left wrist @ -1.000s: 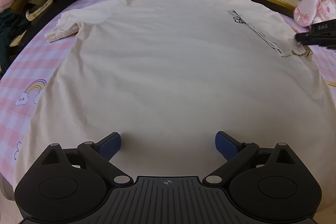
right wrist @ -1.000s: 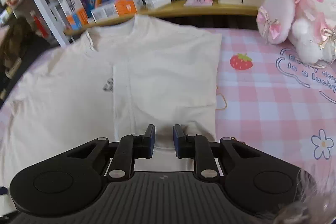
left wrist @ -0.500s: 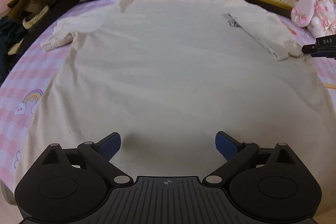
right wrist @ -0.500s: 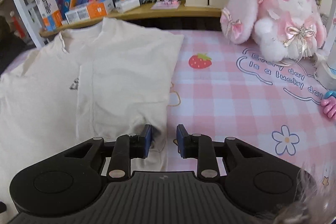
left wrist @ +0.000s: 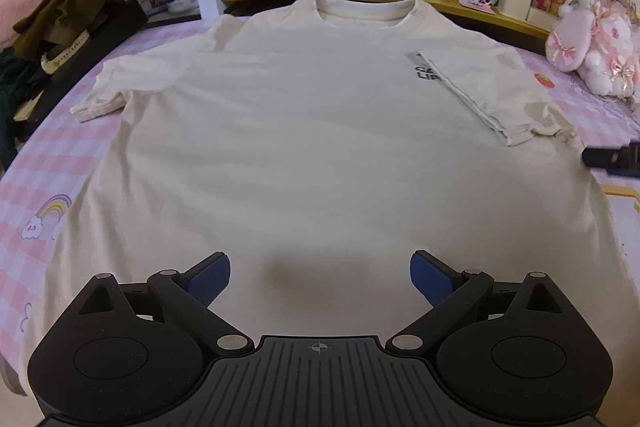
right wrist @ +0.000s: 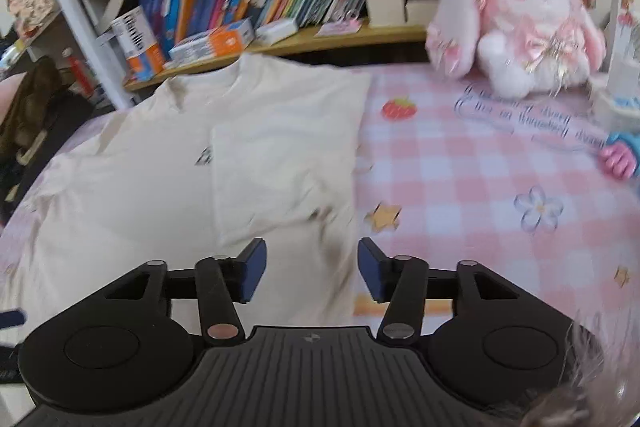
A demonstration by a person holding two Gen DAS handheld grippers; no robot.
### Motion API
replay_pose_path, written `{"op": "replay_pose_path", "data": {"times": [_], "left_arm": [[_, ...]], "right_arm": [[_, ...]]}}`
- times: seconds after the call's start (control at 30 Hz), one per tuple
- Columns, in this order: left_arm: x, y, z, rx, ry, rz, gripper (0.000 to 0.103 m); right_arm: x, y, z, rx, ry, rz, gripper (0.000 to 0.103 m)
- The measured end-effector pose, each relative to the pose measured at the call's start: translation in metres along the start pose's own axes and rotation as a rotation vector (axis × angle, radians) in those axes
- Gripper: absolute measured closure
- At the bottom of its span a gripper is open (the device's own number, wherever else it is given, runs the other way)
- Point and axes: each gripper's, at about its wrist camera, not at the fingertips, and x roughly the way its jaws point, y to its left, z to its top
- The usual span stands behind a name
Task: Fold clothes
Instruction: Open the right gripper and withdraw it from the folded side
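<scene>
A cream T-shirt (left wrist: pixel 304 131) lies flat on the pink checked tablecloth (left wrist: pixel 36 163), collar toward the bookshelf. Its right sleeve (left wrist: pixel 484 87) is folded inward over the chest, partly covering a small black print (left wrist: pixel 425 74); the left sleeve (left wrist: pixel 108 95) still sticks out. My left gripper (left wrist: pixel 320 279) hovers wide open over the shirt's lower middle, holding nothing. My right gripper (right wrist: pixel 310 269) is over the shirt's right edge (right wrist: pixel 344 227) below the folded sleeve; its jaws are opening and nothing is pinched between them. Its fingertip (left wrist: pixel 612 159) shows at the right in the left wrist view.
A low wooden shelf (left wrist: pixel 460 5) with books and boxes runs behind the shirt. A pink plush rabbit (right wrist: pixel 524 23) sits at the back right. Dark clothes (left wrist: pixel 68 3) are piled at the left. A pink and blue toy (right wrist: pixel 622 155) lies at the far right.
My right gripper let go of the folded sleeve, widened its jaws and drew back toward the shirt's right edge. The left gripper stayed open and pulled back slightly.
</scene>
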Motion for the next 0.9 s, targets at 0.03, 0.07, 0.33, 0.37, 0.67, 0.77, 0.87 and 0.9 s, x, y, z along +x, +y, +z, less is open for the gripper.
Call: {"op": "replay_pose_path", "data": {"times": [0.03,0.07,0.33,0.37,0.67,0.77,0.87,0.9], "left_arm": [[-0.001,-0.003,0.000,0.005,-0.002,-0.001,0.004],[-0.002,-0.005,0.000,0.011,-0.005,-0.002,0.004],[-0.009,-0.014,-0.005,0.023,0.005,0.017,0.004],[-0.010,-0.013,-0.007,0.022,0.008,0.022,0.004],[-0.012,-0.004,-0.008,0.005,0.014,0.030,0.004],[-0.010,-0.004,-0.005,0.018,0.007,0.009,0.004],[-0.007,-0.002,-0.003,0.045,-0.001,-0.024,0.004],[-0.005,-0.001,-0.002,0.054,-0.003,-0.036,0.004]], "right_arm": [[-0.001,0.003,-0.004,-0.004,0.011,0.013,0.051],[-0.002,0.005,-0.008,-0.012,0.019,0.024,0.051],[-0.003,0.013,-0.020,-0.059,0.058,0.071,0.050],[-0.002,0.012,-0.021,-0.058,0.062,0.073,0.050],[0.001,0.022,-0.028,-0.087,0.100,0.094,0.044],[-0.001,0.026,-0.031,-0.095,0.103,0.083,0.043],[-0.005,0.029,-0.033,-0.090,0.101,0.049,0.041],[-0.006,0.029,-0.034,-0.085,0.099,0.032,0.040]]}}
